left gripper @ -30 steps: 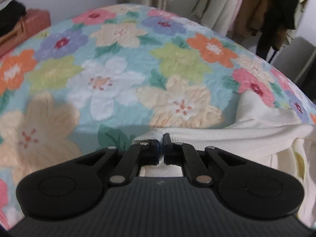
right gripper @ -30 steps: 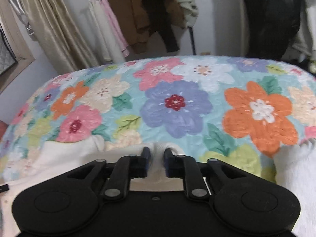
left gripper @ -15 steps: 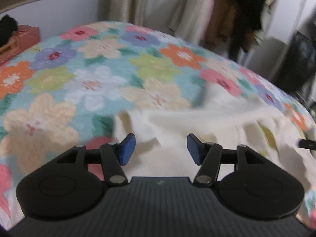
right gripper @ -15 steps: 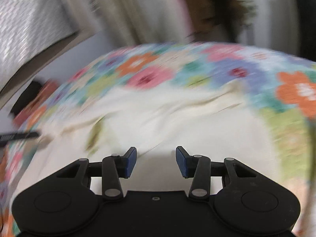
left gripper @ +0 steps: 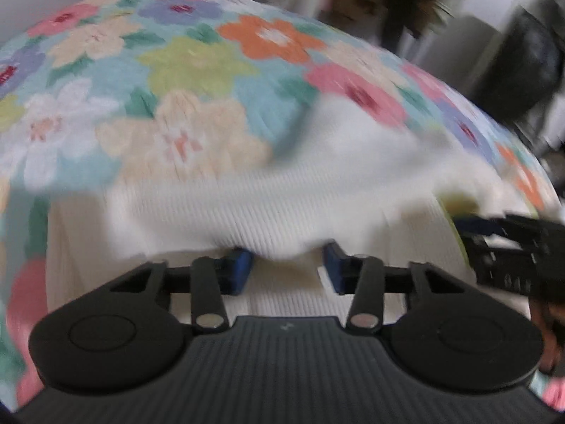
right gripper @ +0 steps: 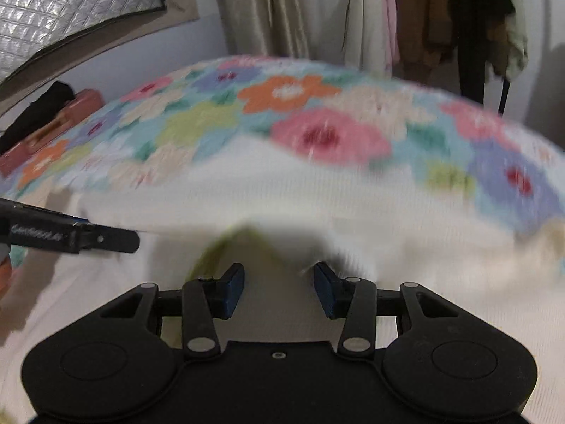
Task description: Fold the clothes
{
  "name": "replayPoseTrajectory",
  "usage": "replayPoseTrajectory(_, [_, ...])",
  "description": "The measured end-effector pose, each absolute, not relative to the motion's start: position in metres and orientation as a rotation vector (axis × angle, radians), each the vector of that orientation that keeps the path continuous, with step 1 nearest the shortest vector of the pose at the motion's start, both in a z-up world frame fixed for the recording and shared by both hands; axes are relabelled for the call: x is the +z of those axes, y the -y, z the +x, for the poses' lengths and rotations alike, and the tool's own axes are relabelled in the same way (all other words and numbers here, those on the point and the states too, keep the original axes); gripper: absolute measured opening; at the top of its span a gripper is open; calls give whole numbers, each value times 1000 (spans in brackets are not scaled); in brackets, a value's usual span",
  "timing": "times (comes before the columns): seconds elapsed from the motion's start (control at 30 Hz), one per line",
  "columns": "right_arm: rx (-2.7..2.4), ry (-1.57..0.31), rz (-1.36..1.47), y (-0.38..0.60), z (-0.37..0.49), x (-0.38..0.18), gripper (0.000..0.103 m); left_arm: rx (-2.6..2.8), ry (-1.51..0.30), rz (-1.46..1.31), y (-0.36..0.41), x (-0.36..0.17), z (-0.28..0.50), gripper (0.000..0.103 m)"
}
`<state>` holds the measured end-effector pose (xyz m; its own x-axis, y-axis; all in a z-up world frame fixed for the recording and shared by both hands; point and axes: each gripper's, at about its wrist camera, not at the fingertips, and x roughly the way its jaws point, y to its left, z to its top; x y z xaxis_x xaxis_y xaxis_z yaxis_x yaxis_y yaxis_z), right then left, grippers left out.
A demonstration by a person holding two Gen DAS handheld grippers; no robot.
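Note:
A cream ribbed garment (left gripper: 282, 205) lies on the floral bedspread (left gripper: 190, 70), with a folded layer lying across it; it also shows in the right wrist view (right gripper: 317, 198). My left gripper (left gripper: 287, 268) is open and empty, low over the cloth, with the folded edge just ahead of its blue pads. My right gripper (right gripper: 279, 288) is open and empty over the garment near a yellow-green print (right gripper: 219, 251). The right gripper shows at the right in the left wrist view (left gripper: 512, 247). The left gripper shows at the left in the right wrist view (right gripper: 70, 236). Both views are blurred.
Hanging clothes (right gripper: 423, 17) and a beige curtain (right gripper: 268, 10) stand beyond the bed's far edge. A reddish-brown box (right gripper: 53, 123) with a black item on it sits at the bed's left side. A dark object (left gripper: 522, 67) stands at the right beyond the bed.
Both grippers were shut on the garment's edge a second ago, then opened and let it go. Both have since dropped closer over the cloth, jaws still open.

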<state>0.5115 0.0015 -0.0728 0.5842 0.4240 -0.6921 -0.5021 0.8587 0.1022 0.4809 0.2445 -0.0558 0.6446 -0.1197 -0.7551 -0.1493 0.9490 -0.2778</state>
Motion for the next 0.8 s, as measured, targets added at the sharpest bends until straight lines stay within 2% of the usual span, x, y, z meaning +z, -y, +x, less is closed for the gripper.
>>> replayPoseTrajectory(0.17, [461,-692,-89,-15,544,-49,48,185,-738,-421,-284,-40,504,37])
replayPoseTrajectory(0.27, [445,-647,43,-4,549,-34,48,236,-698,-440,-299,-32,498,41])
replayPoseTrajectory(0.4, [457,-665,173,19,530,-32,49,139,-738,-422,-290,-30,472,43])
replayPoseTrajectory(0.47, [492,-672,175,25,513,-35,49,88,-759,-412,-284,-30,458,48])
replayPoseTrajectory(0.67, [645,-761,6,0,482,-44,49,-8,-841,-225,-236,-34,440,48])
replayPoseTrajectory(0.8, [776,-851,-33,-42,478,-52,49,13,-885,-216,-240,-38,439,48])
